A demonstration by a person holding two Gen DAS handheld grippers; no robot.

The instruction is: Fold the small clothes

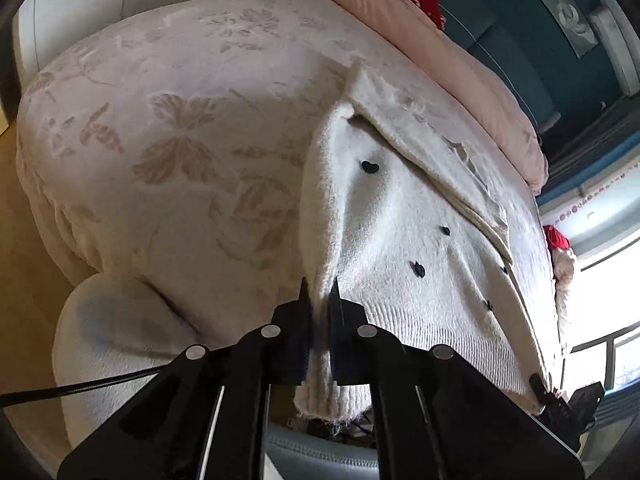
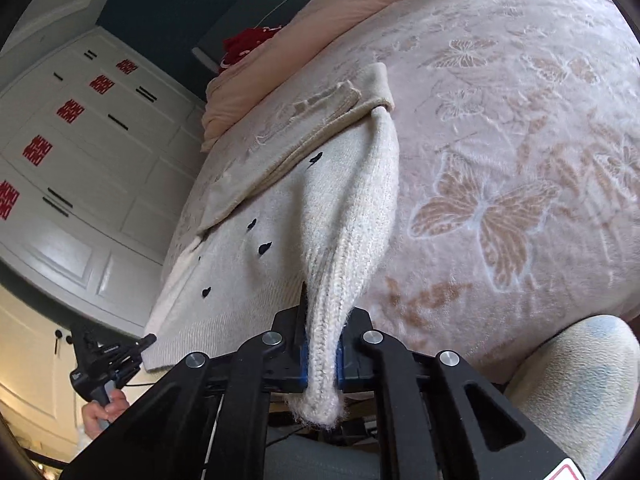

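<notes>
White wardrobe (image 2: 80,168) beside butterfly-patterned bed (image 2: 500,160)

Black linkage grippers (image 2: 322,312) with silver rivets (blue pads (image 2: 305,364)), bare-skinned hand (image 2: 105,414)

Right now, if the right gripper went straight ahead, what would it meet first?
The right gripper is shut on the sweater sleeve, which lies along its line; beyond it, probably the butterfly blanket.

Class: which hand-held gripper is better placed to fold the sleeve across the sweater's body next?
Probably the right hand-held gripper: it is shut on the sleeve near the cuff, with the sweater body flat to its left. The left hand-held gripper sits at the hem corner.
</notes>
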